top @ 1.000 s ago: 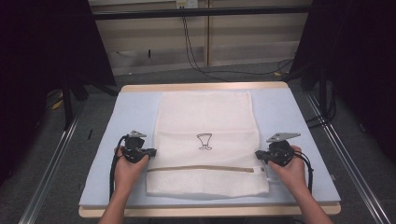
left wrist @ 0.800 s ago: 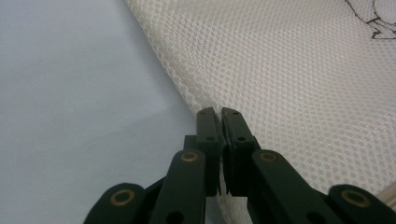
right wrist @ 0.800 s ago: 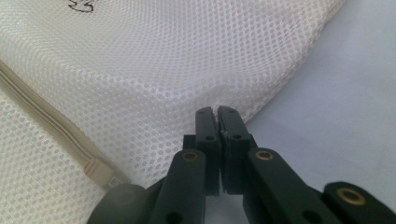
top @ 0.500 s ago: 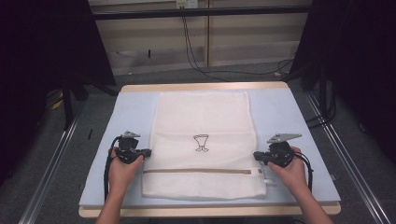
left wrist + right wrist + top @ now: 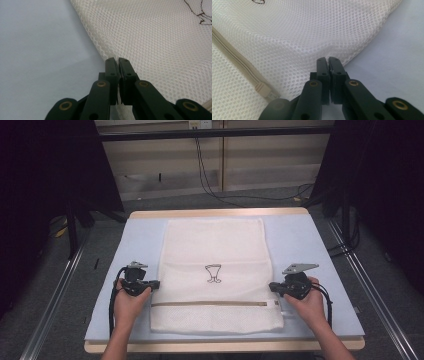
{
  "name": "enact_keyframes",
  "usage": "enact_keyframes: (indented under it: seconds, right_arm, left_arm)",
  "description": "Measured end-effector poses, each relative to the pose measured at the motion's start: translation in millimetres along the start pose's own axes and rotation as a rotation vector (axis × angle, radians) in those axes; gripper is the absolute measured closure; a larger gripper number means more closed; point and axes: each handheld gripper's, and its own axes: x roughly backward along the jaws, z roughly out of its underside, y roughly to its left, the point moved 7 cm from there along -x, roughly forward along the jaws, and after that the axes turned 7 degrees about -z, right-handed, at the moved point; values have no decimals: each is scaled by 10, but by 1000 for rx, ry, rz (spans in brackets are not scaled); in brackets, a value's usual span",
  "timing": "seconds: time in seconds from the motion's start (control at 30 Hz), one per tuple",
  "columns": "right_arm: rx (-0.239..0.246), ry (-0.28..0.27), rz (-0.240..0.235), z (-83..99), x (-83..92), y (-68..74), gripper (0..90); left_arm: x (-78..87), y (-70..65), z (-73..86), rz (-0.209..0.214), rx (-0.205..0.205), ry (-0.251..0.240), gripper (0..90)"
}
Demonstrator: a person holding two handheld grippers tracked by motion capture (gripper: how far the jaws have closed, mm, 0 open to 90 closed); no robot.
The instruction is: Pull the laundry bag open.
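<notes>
high view: we see a white mesh laundry bag [image 5: 215, 275] lying flat on the pale blue table top [image 5: 310, 240], its long sides running away from us; a small dark drawing [image 5: 213, 273] sits near its middle, and a beige zipper [image 5: 215, 304] runs across it close to the near end; we hold the left gripper [image 5: 156, 284] at the bag's left edge and the right gripper [image 5: 272, 286] at its right edge, both a little beyond the zipper line, with a hand [image 5: 129, 301] behind each and a black cable [image 5: 113, 300] looping from the left one; left gripper view: our left gripper [image 5: 118, 60] has its jaws pressed together, their tips meeting right at the mesh edge where bag and blue surface join; a thin fold of the bag's edge seems pinched between them, though we cannot make out the cloth inside the jaws clearly; right gripper view: our right gripper [image 5: 328, 59] is likewise closed tight, its tips on the bag's border, the mesh rising slightly in front of them; the zipper pull [image 5: 263, 90] lies just beside the jaws on the bag; the bag rests on the table between the two grippers.
</notes>
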Motion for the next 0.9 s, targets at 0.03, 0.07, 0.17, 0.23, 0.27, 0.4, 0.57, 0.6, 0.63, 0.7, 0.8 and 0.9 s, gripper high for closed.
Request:
enact_keyframes:
  seconds: [0.03,0.07,0.17,0.23,0.27,0.4,0.57,0.6,0.63,0.7,0.8,0.9]
  right_arm:
    - [-1,0,-1,1,-1,0,881]
    - [-1,0,-1,1,0,-1,881]
    - [7,-1,1,2,0,1,880]
    - [3,-2,6,3,0,4,879]
    - [12,-4,4,1,-4,1,879]
    - [18,-10,-5,-3,-12,5,879]
    - [3,-13,0,5,2,23,833]
    - [12,-23,-1,4,8,21,811]
    - [11,-30,-1,2,16,23,770]
    - [-8,-51,-14,-3,55,32,724]
    - [-3,-72,-17,-8,91,41,693]
    - [11,-75,-20,-4,106,72,689]
  left_arm:
    - [-1,0,-2,-2,2,-1,869]
    - [-1,1,-1,-2,4,-1,869]
    - [-9,6,6,2,5,-2,868]
    - [-8,7,7,-1,3,1,868]
    - [-4,7,8,-3,4,3,868]
    - [-4,9,10,-5,13,1,868]
    - [46,-3,-28,-21,-2,-8,824]
    - [54,-5,-37,-25,-4,-12,804]
    - [67,-8,-51,-26,-12,-16,771]
    - [85,-33,-92,-8,-9,-34,685]
    - [103,-100,-145,7,-14,-52,607]
    - [121,-155,-187,5,-36,-58,547]
